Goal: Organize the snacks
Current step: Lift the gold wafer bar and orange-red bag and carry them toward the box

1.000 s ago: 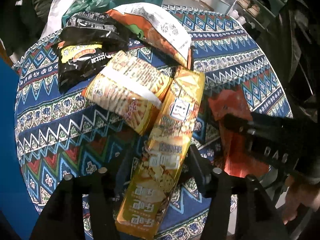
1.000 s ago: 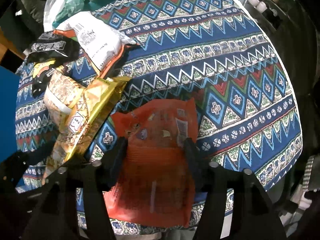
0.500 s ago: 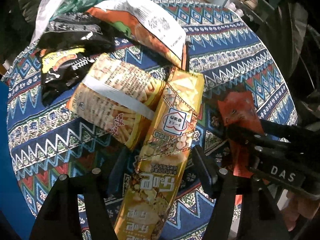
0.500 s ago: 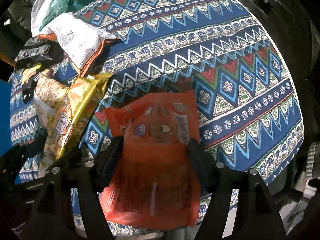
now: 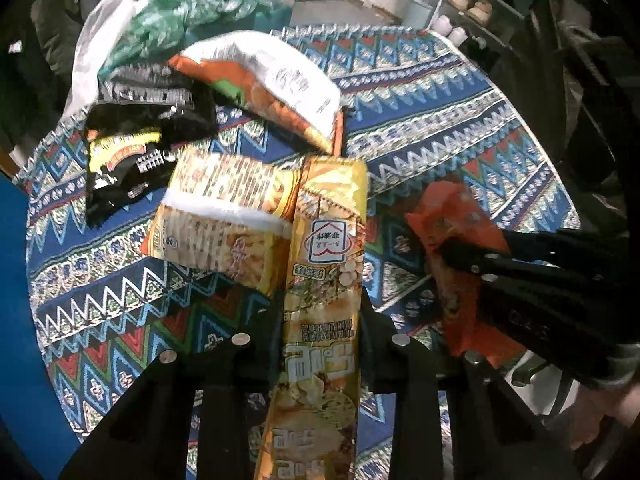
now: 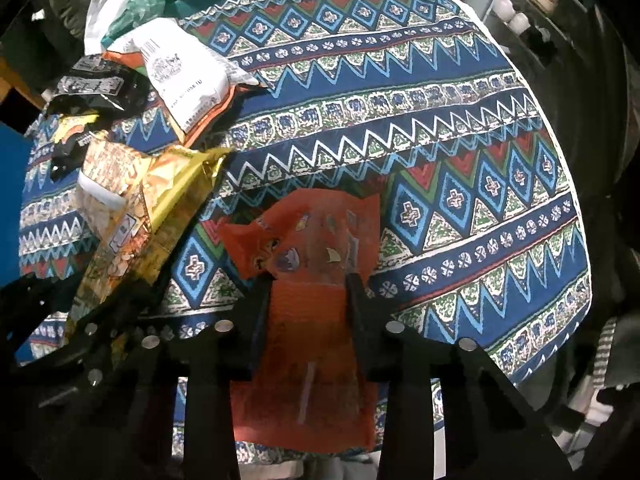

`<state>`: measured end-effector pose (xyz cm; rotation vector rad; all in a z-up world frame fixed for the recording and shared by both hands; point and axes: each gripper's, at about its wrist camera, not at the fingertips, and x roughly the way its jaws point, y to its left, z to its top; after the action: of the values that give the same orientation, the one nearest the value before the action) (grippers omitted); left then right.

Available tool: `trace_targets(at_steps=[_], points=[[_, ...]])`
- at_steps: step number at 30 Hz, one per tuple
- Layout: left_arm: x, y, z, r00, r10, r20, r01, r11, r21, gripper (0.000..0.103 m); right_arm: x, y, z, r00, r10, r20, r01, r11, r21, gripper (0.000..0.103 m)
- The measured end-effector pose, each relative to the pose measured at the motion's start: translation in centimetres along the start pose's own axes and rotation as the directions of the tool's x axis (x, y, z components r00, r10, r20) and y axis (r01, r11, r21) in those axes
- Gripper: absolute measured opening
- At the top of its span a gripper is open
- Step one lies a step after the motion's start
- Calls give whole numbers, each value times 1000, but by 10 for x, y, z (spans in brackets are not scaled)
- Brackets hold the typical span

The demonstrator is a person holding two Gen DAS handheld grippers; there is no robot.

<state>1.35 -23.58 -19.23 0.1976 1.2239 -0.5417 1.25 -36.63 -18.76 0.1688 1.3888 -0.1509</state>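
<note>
A long gold snack packet (image 5: 324,264) lies lengthwise between the fingers of my left gripper (image 5: 320,316). Its jaws are closing, and the pads press on the packet's two sides, creasing it. An orange-red snack packet (image 6: 316,248) is pinched the same way by my right gripper (image 6: 308,300), whose jaws are also closing. The right gripper (image 5: 480,264) also shows in the left wrist view, clamped on the orange-red packet (image 5: 448,216). Both packets rest on the round table's patterned cloth (image 6: 400,128). The gold packet (image 6: 132,232) reaches into the right wrist view at the left.
A yellow fries bag (image 5: 224,220) leans against the gold packet. Behind it lie black packets (image 5: 132,160) and an orange-and-white bag (image 5: 280,88). Green and white plastic bags (image 5: 192,12) sit at the table's far edge. A shelf with shoes (image 5: 472,4) stands beyond.
Both grippers' jaws have come together from wide apart onto their packets, which are now squeezed narrower. Neither hand has shifted much.
</note>
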Motion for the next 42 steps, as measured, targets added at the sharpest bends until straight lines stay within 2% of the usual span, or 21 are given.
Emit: trace_targets(at_steps=[11, 15, 23, 40, 42], points=[[-45, 3, -9, 997, -21, 74, 23, 999, -24, 31, -41, -14, -3, 996, 52, 68, -53, 999, 10, 29], [-59, 4, -9, 995, -28, 99, 32, 999, -37, 31, -64, -3, -2, 992, 61, 108, -60, 998, -9, 29], [-97, 22, -8, 986, 12, 168, 2, 997, -80, 31, -87, 12, 6, 982, 97, 163, -88, 994, -58, 29], [-167, 99, -15, 956, 105, 275, -39, 971, -236, 31, -129, 99, 26, 956, 198, 215, -144, 960, -242, 29], [-172, 108, -17, 951, 133, 281, -60, 966, -253, 31, -133, 111, 28, 953, 213, 217, -154, 954, -258, 29]])
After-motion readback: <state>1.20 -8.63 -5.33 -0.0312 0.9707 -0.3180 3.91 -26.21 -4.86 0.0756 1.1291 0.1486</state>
